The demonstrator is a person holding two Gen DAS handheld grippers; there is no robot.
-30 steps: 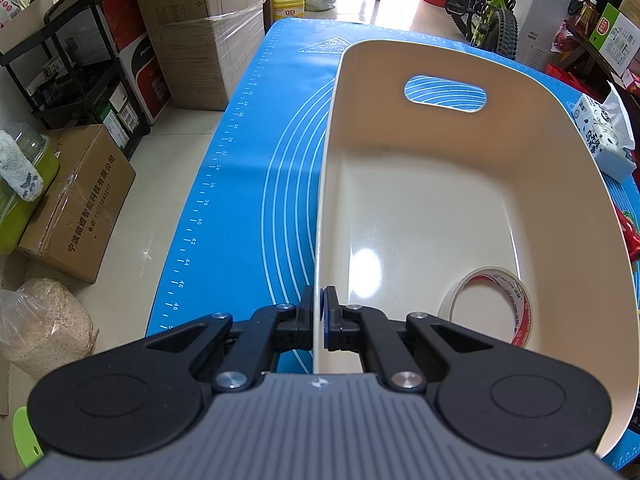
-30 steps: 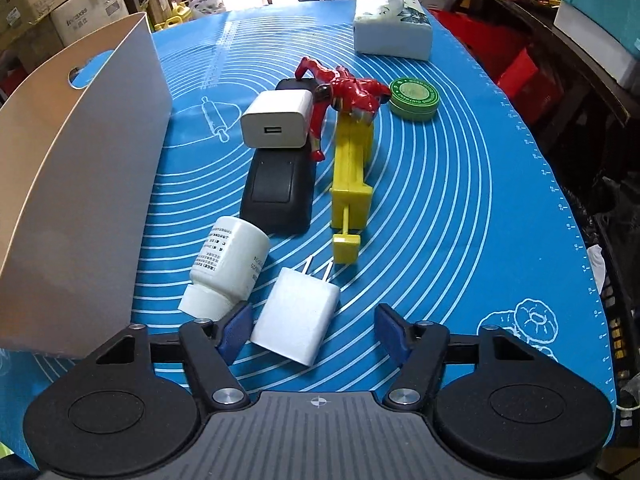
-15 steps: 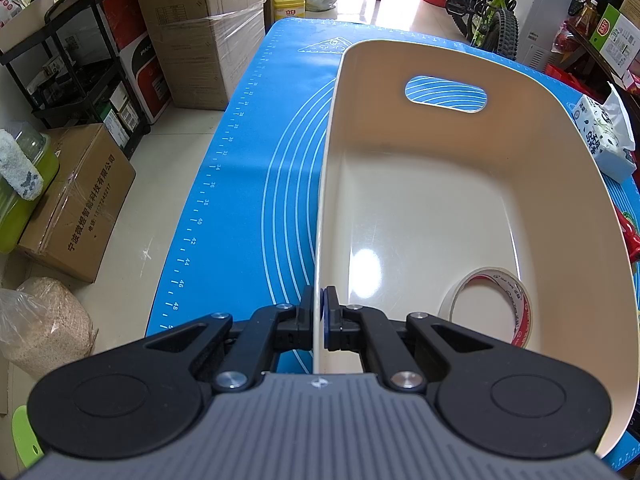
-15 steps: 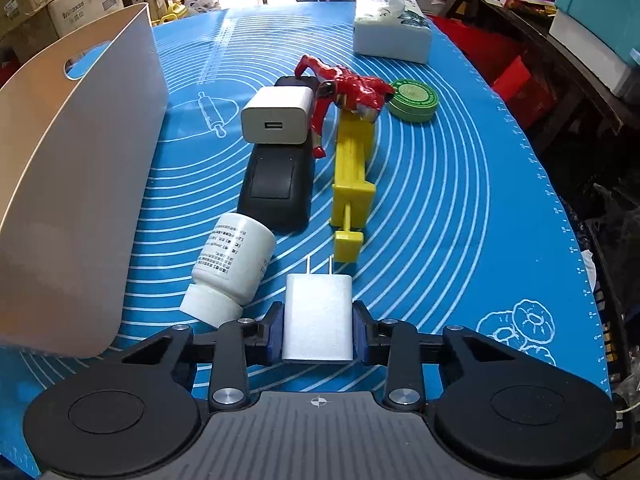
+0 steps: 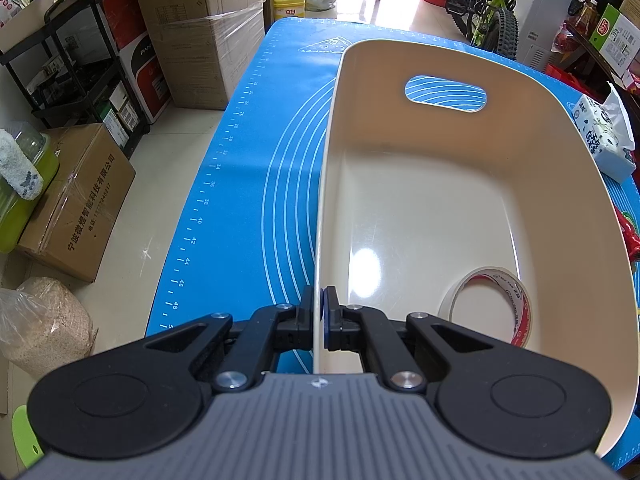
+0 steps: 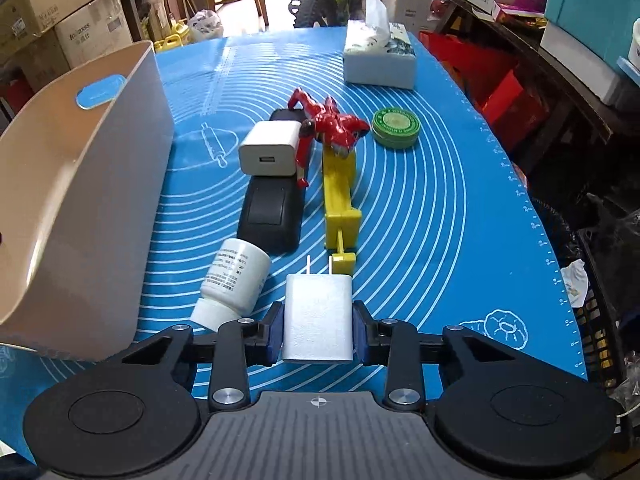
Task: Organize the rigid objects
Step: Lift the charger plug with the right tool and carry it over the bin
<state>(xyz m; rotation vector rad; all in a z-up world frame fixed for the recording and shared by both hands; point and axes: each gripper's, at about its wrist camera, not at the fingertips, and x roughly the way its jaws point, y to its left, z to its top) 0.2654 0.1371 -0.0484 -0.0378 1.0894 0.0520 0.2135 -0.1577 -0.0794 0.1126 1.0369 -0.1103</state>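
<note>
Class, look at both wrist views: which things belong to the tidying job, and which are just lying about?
Part of the job:
cream bin
tape roll
white charger in right gripper
second charger
pill bottle
black case
yellow toy
red figure
green tin
left gripper, clamped on the bin wall

Lying about:
tissue box
bicycle
cardboard boxes

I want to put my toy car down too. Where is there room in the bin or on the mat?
The bin floor is bare except the tape roll in its near corner. The mat is free right of the yellow toy, below the green tin. It is crowded around the black case.
</note>
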